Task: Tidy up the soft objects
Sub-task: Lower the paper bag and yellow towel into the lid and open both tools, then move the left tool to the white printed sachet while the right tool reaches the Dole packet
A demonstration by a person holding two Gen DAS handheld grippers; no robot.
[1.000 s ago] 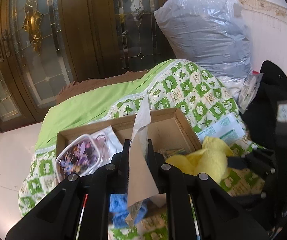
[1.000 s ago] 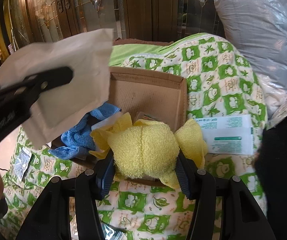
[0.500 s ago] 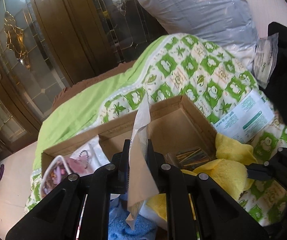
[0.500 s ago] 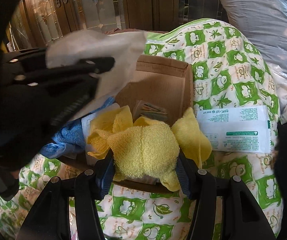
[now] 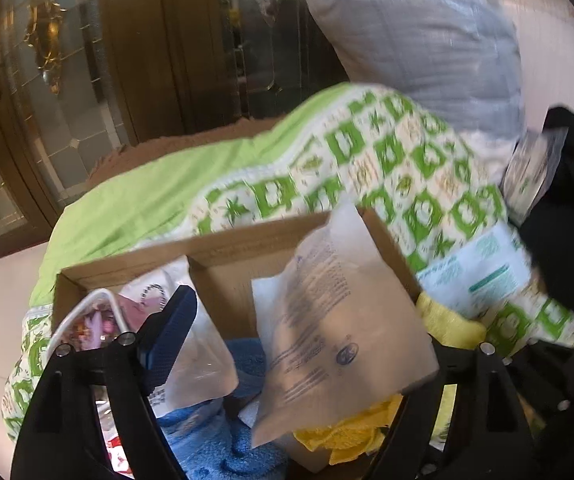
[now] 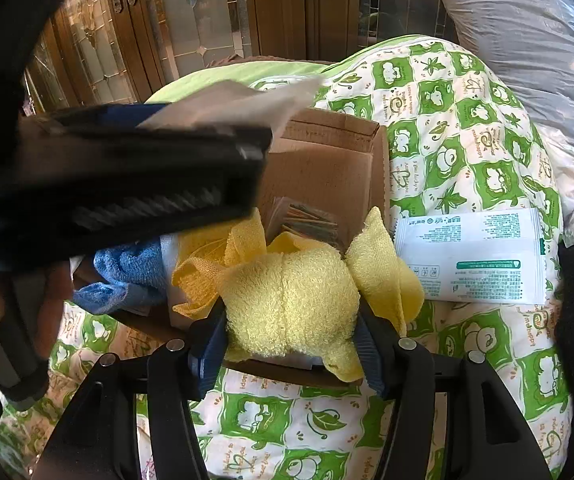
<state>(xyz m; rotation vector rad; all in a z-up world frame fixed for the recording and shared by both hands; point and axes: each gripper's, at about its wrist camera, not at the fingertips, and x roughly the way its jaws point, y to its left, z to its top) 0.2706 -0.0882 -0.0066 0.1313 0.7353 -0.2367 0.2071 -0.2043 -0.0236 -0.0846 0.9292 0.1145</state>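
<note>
A cardboard box (image 5: 247, 240) lies on a green patterned quilt. My left gripper (image 5: 299, 340) is open above the box; a translucent printed packet (image 5: 343, 320) falls loose between its fingers. A blue towel (image 5: 215, 440) lies in the box below. My right gripper (image 6: 287, 344) is shut on a yellow towel (image 6: 291, 304) at the box's near edge (image 6: 271, 372). The left gripper shows as a dark blurred bar in the right wrist view (image 6: 127, 184), with the packet (image 6: 239, 100) on top of it.
A white wet-wipe pack (image 6: 471, 256) lies on the quilt (image 6: 467, 140) right of the box. A large grey plastic bag (image 5: 415, 40) stands behind. Dark wooden glass doors (image 5: 87, 60) are at the back. A colourful pouch (image 5: 91, 320) sits in the box's left part.
My left gripper has opened and let go of the packet, which now tilts and drops over the box. My right gripper still holds the yellow towel in place.
</note>
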